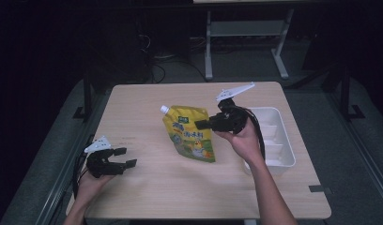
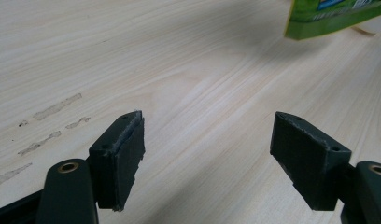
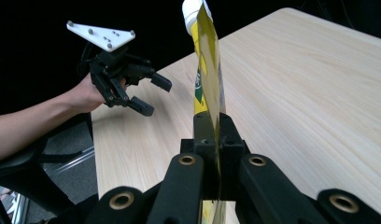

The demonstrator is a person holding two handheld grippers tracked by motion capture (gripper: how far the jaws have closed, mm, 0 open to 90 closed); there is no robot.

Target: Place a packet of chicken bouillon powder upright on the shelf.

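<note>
The room behind is dark; my work surface is a pale wooden table (image 1: 147, 197). My right gripper (image 1: 204, 124) is clamped on the side edge of the yellow-green spouted pouch (image 1: 189, 136), holding it up near the table's middle, just left of the white tray (image 1: 286, 140). My left gripper (image 1: 125, 157) hovers low near the left edge, jaws apart, holding nothing. I judge the thin pinch could let the pouch swing or slip out. Its long axis runs from its white cap (image 1: 164, 109), up and far-left, down to its base.
</note>
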